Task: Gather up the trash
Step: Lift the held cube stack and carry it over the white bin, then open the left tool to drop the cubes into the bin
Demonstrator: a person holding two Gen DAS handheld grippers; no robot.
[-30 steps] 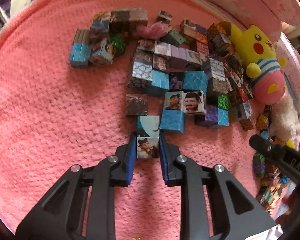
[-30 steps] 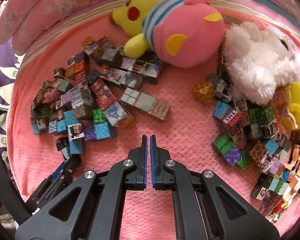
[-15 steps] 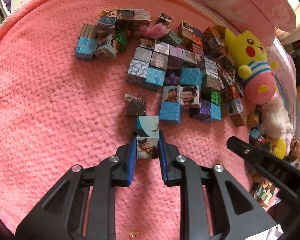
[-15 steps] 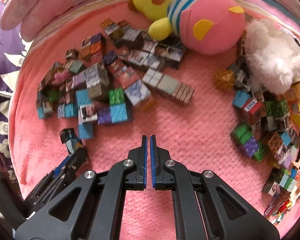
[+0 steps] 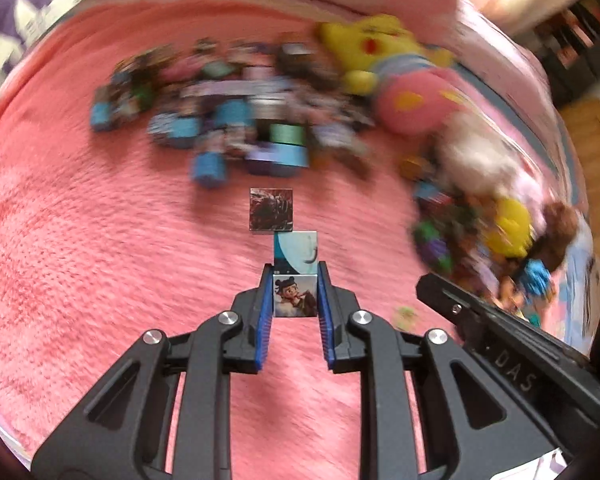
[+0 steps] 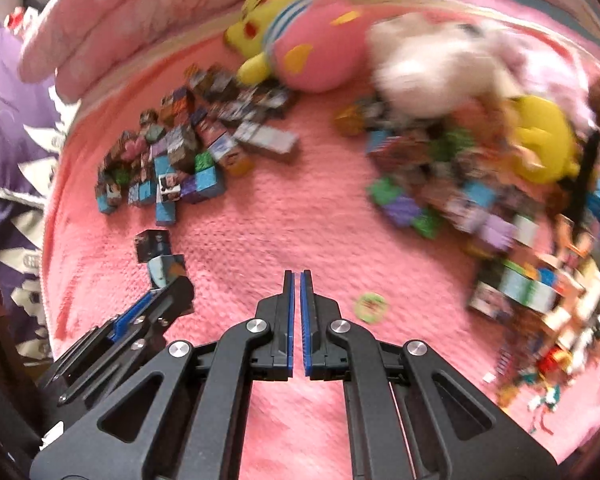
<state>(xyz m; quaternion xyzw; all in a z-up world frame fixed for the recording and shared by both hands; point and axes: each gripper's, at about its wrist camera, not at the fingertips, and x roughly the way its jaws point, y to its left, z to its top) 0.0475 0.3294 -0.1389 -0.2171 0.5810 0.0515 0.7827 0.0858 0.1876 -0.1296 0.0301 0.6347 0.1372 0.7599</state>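
Note:
My left gripper (image 5: pixel 295 271) is shut on a cartoon-face picture cube (image 5: pixel 295 297). A pale blue cube (image 5: pixel 296 254) and a dark reddish cube (image 5: pixel 271 210) hang on in a line beyond it, sharp against the blurred pink blanket (image 5: pixel 80 240). The right wrist view shows the left gripper (image 6: pixel 156 300) at lower left with those cubes (image 6: pixel 165 270) at its tip. My right gripper (image 6: pixel 296 276) is shut with nothing between its fingers. Just right of it, a small green round scrap (image 6: pixel 371 308) lies on the blanket.
A pile of picture cubes (image 6: pixel 172 160) lies far left, and a second heap (image 6: pixel 460 188) with small toys lies right. A yellow-and-pink plush (image 6: pixel 296 52) and a white plush (image 6: pixel 432 68) rest by the pink pillow edge (image 6: pixel 140 20). Bare blanket spreads between the piles.
The left gripper has pulled its held cube and two attached cubes back from the pile. Both views have swung right and are blurred. The right gripper stays shut.

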